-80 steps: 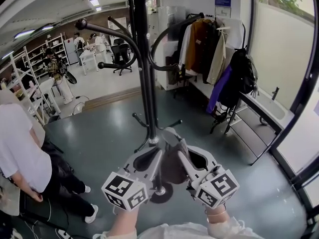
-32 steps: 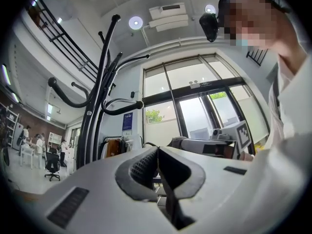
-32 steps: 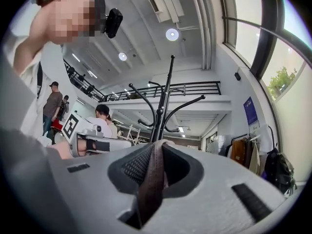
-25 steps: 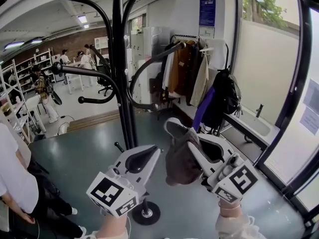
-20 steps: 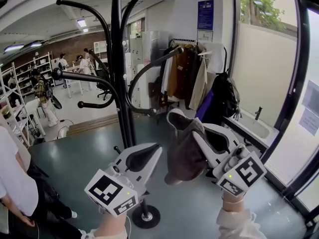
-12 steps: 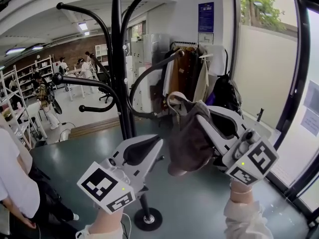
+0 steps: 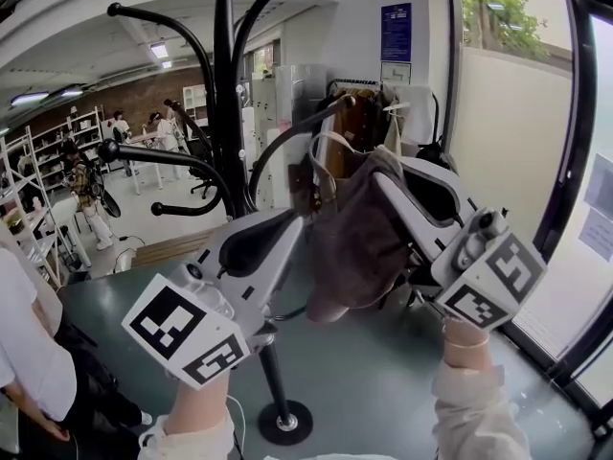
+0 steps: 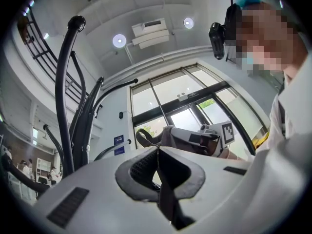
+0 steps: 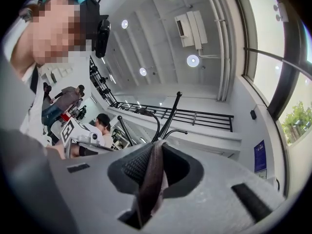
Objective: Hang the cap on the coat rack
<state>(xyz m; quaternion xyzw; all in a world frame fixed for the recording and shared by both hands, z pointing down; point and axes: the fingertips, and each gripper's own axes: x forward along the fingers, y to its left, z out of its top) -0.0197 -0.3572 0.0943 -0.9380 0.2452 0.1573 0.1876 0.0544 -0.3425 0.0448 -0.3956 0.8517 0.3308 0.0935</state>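
I've got the cap [image 7: 354,238] up by the coat rack [image 7: 223,113] arms now, hooking's next; right tongs [image 9: 154,152] pinch it, left tongs [image 8: 157,152] closed, empty.

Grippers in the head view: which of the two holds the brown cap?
The right gripper, at the picture's right: the brown cap is pinched between its jaws. The left gripper has its jaws together with nothing between them.
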